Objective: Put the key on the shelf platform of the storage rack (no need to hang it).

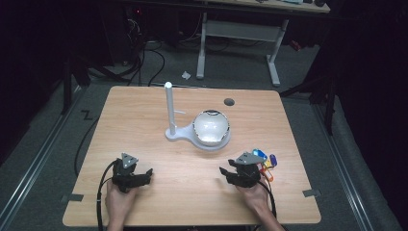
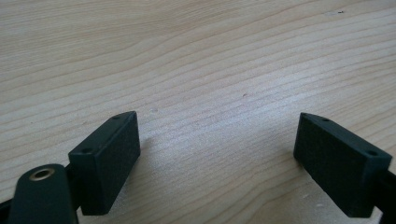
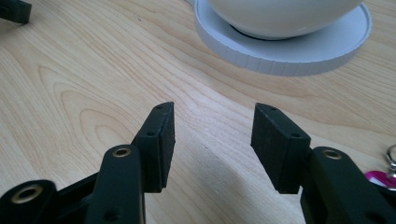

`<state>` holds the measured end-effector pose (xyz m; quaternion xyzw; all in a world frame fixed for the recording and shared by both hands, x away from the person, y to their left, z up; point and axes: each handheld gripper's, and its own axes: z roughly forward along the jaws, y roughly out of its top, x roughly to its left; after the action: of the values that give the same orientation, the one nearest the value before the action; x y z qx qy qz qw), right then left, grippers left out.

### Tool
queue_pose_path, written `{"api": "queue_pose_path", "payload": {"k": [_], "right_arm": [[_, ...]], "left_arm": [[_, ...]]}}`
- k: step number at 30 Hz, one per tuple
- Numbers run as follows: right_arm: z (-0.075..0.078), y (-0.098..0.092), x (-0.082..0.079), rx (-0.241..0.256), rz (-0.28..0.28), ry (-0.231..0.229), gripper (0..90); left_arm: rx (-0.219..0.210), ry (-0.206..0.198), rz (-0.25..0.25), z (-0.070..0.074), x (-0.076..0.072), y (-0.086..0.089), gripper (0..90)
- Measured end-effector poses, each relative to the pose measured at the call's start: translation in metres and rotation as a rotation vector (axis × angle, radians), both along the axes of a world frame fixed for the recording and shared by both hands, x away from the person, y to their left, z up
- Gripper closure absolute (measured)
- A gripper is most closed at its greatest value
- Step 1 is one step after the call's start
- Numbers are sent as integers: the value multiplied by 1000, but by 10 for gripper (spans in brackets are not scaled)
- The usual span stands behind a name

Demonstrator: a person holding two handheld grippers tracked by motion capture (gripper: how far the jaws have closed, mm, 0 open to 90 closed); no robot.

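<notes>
A white bowl [image 1: 210, 127] sits on the round base of a white stand [image 1: 179, 134] whose upright post [image 1: 169, 107] rises at its left, mid-table. My left gripper [image 1: 144, 174] rests near the front left of the table, held by a hand, open; its pads [image 2: 109, 158] stand wide apart over bare wood. My right gripper [image 1: 226, 172] rests at the front right, open, its jaws apart and pointing toward the bowl [image 3: 280, 14] and base [image 3: 289, 51]. Coloured key tags [image 1: 264, 162] lie just right of the right gripper; a pink tag [image 3: 380, 178] shows beside its right jaw.
The wooden table [image 1: 144, 110] has a dark round hole [image 1: 229, 101] behind the bowl. Tape marks sit at the front corners [image 1: 72, 197]. Beyond the table stand a white-legged desk [image 1: 240, 33] and cables on the floor.
</notes>
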<state>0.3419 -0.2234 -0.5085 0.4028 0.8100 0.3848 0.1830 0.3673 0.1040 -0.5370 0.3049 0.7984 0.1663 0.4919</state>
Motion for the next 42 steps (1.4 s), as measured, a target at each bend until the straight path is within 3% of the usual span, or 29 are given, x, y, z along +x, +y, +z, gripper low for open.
{"api": "queue_pose_path", "payload": {"k": [7,14,29,33,42], "right_arm": [[8,-9,0,7,-16,-6,502],[20,-33,1,66,-69,-12,501],[39,-84,-9,49,-199,-45,482],[39,-89,-12,39,-211,-40,482],[21,-99,-19,21,-226,10,478]], "left_arm": [[-9,5,8,1,0,-1,149],[-1,1,2,0,0,0,149],[-5,4,5,0,0,0,149],[-1,0,1,0,0,0,149],[-10,6,10,1,0,-1,149]]}}
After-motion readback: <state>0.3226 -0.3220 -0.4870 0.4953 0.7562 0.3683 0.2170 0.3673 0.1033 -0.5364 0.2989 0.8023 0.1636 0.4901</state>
